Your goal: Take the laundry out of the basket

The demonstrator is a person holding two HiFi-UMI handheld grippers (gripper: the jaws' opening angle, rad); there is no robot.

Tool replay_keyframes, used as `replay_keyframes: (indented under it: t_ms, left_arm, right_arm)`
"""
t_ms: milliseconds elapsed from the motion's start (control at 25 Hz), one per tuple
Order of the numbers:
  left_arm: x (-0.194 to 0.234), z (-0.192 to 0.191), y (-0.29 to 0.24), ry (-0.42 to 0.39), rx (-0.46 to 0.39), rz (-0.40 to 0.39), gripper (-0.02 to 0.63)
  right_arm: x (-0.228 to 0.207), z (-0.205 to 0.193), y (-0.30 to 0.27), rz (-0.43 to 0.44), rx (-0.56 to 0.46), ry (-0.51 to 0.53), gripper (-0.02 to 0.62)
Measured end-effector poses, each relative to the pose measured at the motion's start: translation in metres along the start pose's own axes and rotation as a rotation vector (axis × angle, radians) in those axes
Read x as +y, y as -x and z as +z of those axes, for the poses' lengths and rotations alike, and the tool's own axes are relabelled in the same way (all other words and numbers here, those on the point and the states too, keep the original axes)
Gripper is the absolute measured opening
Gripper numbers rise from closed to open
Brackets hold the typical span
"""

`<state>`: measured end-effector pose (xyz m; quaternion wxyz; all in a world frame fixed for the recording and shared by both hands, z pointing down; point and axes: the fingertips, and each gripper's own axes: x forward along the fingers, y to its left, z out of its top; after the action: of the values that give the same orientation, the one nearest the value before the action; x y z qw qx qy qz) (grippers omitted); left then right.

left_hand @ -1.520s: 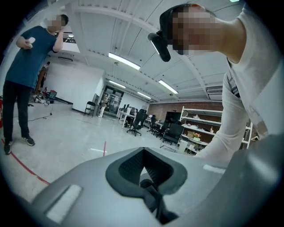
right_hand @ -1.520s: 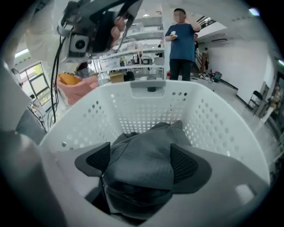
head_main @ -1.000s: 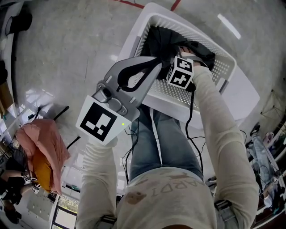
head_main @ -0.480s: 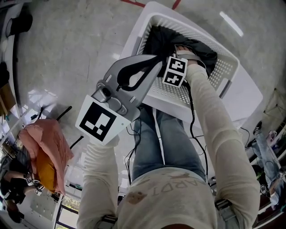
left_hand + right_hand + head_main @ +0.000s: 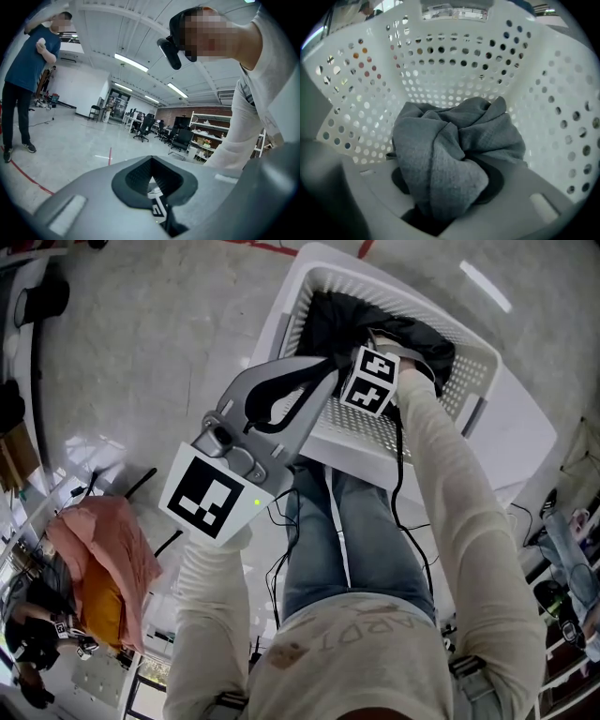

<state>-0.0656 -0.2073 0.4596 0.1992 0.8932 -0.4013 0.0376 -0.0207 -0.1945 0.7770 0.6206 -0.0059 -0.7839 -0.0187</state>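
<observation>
A white perforated laundry basket (image 5: 487, 381) stands on the floor in front of the person's legs. A dark grey garment (image 5: 342, 320) lies inside it. My right gripper reaches down into the basket; in the head view only its marker cube (image 5: 372, 381) shows and the jaws are hidden. In the right gripper view the right gripper (image 5: 447, 185) is shut on a bunched fold of the grey garment (image 5: 454, 145), with the basket wall (image 5: 440, 61) close behind. My left gripper (image 5: 328, 367) hovers at the basket's near rim, jaws shut and empty (image 5: 151, 164).
A pink garment (image 5: 103, 549) is draped over something orange at the lower left. Black cables (image 5: 141, 479) trail on the grey floor. A person in a blue top (image 5: 23, 70) stands across the room, beyond a red floor line (image 5: 28, 180).
The right gripper's marker cube has shifted slightly upward in the picture, over the garment. The left gripper has stayed where it was.
</observation>
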Motion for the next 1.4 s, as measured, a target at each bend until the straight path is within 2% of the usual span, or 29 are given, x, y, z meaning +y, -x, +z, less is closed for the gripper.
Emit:
replay_keyframes:
  t_ms: [280,520,760,1200,1400]
  left_arm:
    - [-0.014,0.014,0.007,-0.039,-0.017,-0.001,0.0]
    - [-0.038,0.06,0.016,-0.113,-0.054,0.005,0.0]
    - [-0.074,0.102,0.035,-0.155,-0.075,0.014,0.0]
    - [-0.147,0.189,0.076,-0.212,-0.205,0.027,0.0]
    - [-0.19,0.213,0.092,-0.291,-0.244,0.03,0.0]
  right_arm:
    - [-0.004,0.024,0.073,-0.044,-0.248,-0.173,0.212]
    - [-0.018,0.043,0.175,-0.132,-0.455,-0.3,0.21]
    - [-0.006,0.052,0.286,-0.214,-0.641,-0.407,0.21]
    - [0.035,0.045,0.486,-0.442,-0.928,-0.495,0.212]
    - [0.06,0.03,0.559,-0.535,-1.058,-0.507,0.212]
